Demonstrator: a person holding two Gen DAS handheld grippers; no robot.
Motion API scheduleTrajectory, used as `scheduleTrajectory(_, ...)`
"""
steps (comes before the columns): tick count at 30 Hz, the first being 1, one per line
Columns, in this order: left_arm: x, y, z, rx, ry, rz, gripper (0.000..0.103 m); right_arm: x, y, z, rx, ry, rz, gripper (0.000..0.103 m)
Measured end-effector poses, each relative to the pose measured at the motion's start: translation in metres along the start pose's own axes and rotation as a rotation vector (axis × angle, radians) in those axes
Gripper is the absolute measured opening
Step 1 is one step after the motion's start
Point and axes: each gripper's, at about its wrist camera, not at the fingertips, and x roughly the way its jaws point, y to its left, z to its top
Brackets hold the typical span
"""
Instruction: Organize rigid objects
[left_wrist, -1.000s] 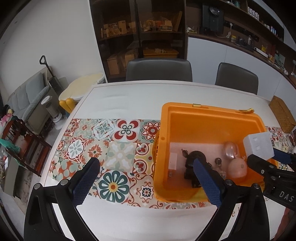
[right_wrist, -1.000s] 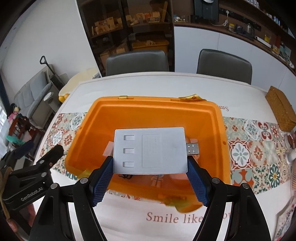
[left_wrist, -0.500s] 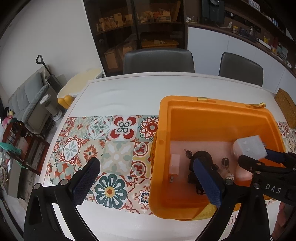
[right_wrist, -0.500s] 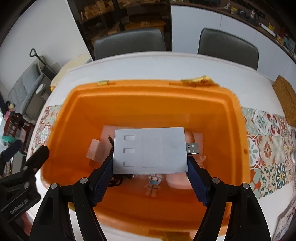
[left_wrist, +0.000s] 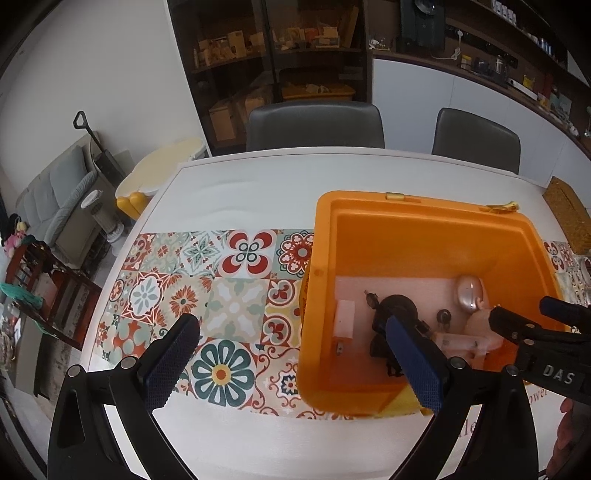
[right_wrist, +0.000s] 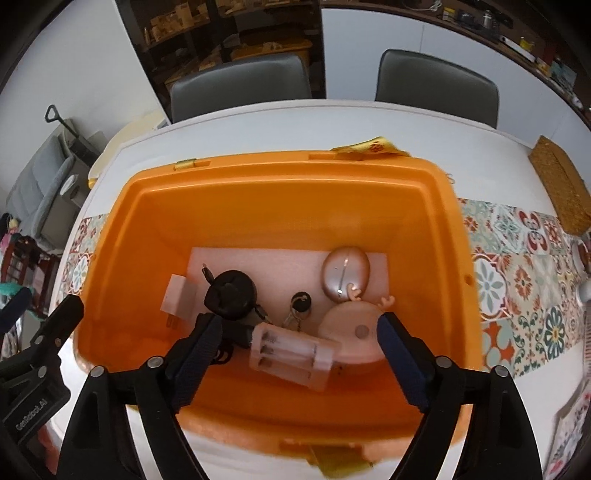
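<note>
Charger (right_wrist: 293, 354) lies in bin (right_wrist: 424, 206), half-hiding keys (right_wrist: 300, 304); right tongs (right_wrist: 299, 345) just opened, left tongs (left_wrist: 295, 362) wide, both empty.

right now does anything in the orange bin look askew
Yes: the white battery charger lies tilted, propped on the black cable bundle and the round pink gadget, not flat on the orange plastic bin's floor.

The orange bin (right_wrist: 280, 206) looked like smooth, slightly glossy plastic. The white charger (right_wrist: 291, 350) was matt plastic. The runner (left_wrist: 192, 295) was patterned cloth; the far chairs (left_wrist: 314, 125) looked leathery.
</note>
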Motion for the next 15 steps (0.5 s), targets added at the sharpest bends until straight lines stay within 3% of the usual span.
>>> scheduleTrajectory(15, -0.049, 0.003, -0.031, -0.001, -0.02, -0.022, 0.103, -0.073, -0.01, -0.044, 0.032, -0.105, -0.015, 0.094)
